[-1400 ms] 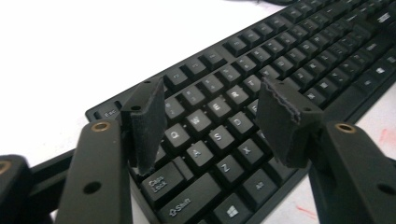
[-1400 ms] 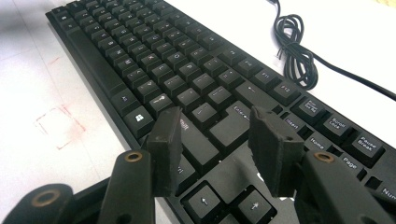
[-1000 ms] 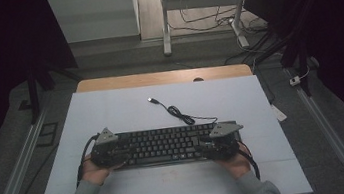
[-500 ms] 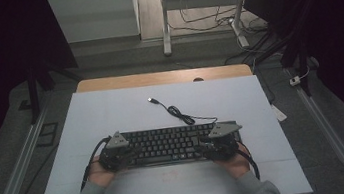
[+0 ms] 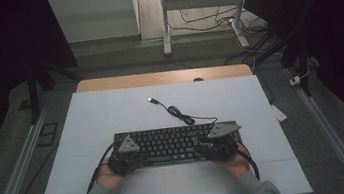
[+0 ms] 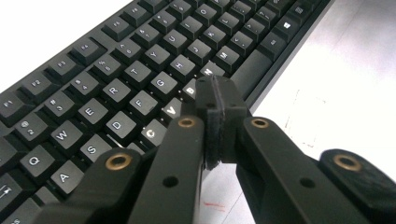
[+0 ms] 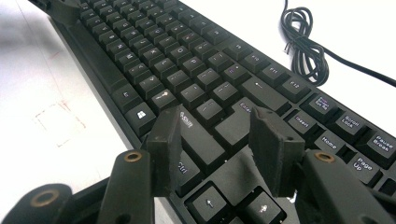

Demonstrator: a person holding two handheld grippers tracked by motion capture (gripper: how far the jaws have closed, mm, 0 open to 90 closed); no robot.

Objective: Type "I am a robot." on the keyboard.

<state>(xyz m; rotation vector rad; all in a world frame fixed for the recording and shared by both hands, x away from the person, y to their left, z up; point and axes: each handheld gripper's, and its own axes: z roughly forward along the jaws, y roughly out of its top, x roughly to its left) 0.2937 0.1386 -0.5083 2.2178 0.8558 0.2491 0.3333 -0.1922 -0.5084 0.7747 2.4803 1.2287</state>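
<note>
**Both grippers poised over the keyboard's front rows**

The black keyboard (image 5: 176, 143) lies flat on the white table (image 5: 112, 115), near its front edge, square to the person. Its cable (image 5: 177, 111) trails off the keyboard's back edge in a loose coil and ends in an unplugged USB plug (image 5: 151, 99) farther back.

As a judgement, the work looks like pressing keys or positioning the board; nothing in view shows a key pushed down, so it seems early or mid-way, with the actual press or move not yet made.

The left gripper (image 6: 215, 95) sits over the keyboard's front left part, its jaws closed pad against pad with nothing between them, the tip hovering near the B and N keys just above the space bar. The right gripper (image 7: 219, 140) is over the keyboard's front right part, jaws parted moderately, straddling the right Shift key area above the arrow keys; whether the pads touch the keys I cannot tell. It holds nothing.
</note>
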